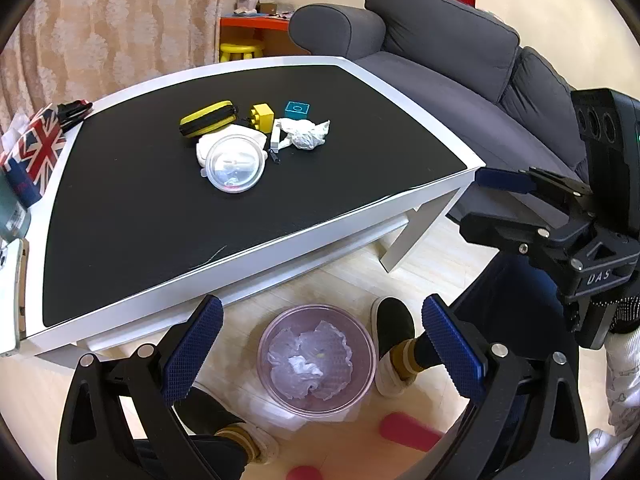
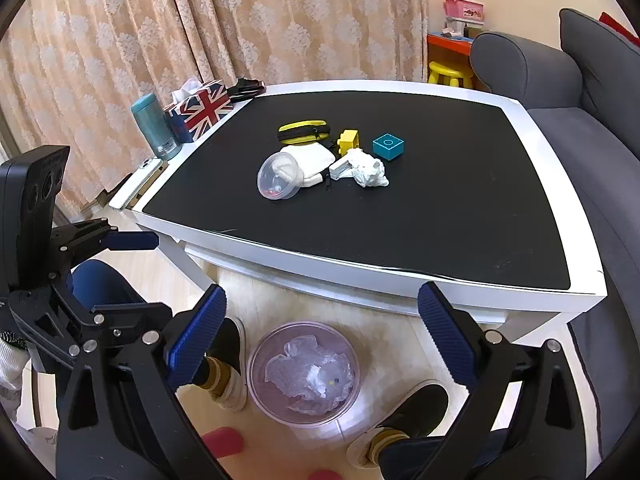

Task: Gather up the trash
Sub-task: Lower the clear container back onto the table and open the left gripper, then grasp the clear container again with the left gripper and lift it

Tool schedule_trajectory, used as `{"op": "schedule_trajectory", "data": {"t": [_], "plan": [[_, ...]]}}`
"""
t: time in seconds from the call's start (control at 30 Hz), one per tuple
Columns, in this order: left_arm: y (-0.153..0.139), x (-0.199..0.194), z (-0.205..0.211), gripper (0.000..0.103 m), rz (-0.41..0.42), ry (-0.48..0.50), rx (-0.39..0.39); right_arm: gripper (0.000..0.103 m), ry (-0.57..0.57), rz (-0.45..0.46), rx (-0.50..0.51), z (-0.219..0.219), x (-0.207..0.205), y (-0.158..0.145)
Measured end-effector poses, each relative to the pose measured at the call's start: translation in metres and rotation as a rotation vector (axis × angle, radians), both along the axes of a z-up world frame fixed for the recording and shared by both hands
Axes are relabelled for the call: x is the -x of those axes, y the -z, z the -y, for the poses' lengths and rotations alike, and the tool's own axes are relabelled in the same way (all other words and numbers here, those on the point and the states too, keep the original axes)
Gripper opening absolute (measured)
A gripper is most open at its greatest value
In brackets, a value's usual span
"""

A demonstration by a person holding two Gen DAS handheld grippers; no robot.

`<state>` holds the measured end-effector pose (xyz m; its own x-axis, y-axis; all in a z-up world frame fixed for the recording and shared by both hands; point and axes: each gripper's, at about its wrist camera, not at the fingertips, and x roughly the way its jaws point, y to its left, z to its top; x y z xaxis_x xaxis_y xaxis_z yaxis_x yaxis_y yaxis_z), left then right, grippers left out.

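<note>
A round translucent trash bin [image 1: 262,354] [image 2: 250,372] stands on the floor by the table's near edge, lined with clear plastic and holding crumpled white paper [image 1: 304,366]. My left gripper [image 1: 322,312] hangs open above it, nothing between its blue pads. My right gripper [image 2: 323,296] is open over the same bin, also empty. On the black tabletop lie a crumpled white tissue [image 1: 308,134] [image 2: 370,170] and a clear plastic lid [image 1: 236,168] [image 2: 279,176], both well beyond the grippers.
Beside the trash sit a yellow-black pouch [image 1: 208,118], a yellow block [image 1: 263,114], a teal block [image 1: 297,110] and a white cloth. A flag-printed tissue box [image 2: 202,110], a flask and a phone line the table's left edge. The person's feet flank the bin; a grey sofa [image 1: 460,80] stands right.
</note>
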<state>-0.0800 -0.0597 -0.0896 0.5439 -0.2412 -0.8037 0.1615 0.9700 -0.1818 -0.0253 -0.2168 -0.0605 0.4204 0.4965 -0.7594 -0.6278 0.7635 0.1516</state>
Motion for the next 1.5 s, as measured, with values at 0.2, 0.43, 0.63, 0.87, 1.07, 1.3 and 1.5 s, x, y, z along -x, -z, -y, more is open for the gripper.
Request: {"op": "schedule_trajectory", "data": {"t": [0.2,0.43,0.63,0.87,1.07,1.3,1.5], "plan": [[-0.006,0.0,-0.007,0.096,0.017,-0.031,-0.003,0.095,-0.009,-0.004,0.0,-0.003,0.002,-0.002],[-0.023,-0.003,-0.02,0.096,0.064,-0.072,-0.031,0.096,-0.021,0.016,-0.001,-0.011,-0.003,-0.016],[-0.034,-0.018,-0.031,0.096,0.072,-0.088,-0.033,0.097,-0.029,0.034,0.0,-0.018,-0.015,-0.03],[-0.037,-0.047,-0.043,0.096,0.067,-0.105,-0.047,0.097,-0.024,0.033,0.007,-0.026,-0.043,-0.033],[-0.032,-0.078,-0.048,0.096,0.044,-0.106,-0.061,0.097,-0.021,0.021,0.026,-0.034,-0.068,-0.029],[-0.018,-0.109,-0.049,0.096,0.014,-0.095,-0.06,0.097,-0.021,0.008,0.037,-0.041,-0.089,-0.022],[0.003,-0.134,-0.048,0.096,-0.036,-0.094,-0.058,0.097,-0.008,-0.007,0.045,-0.04,-0.099,-0.015]]}}
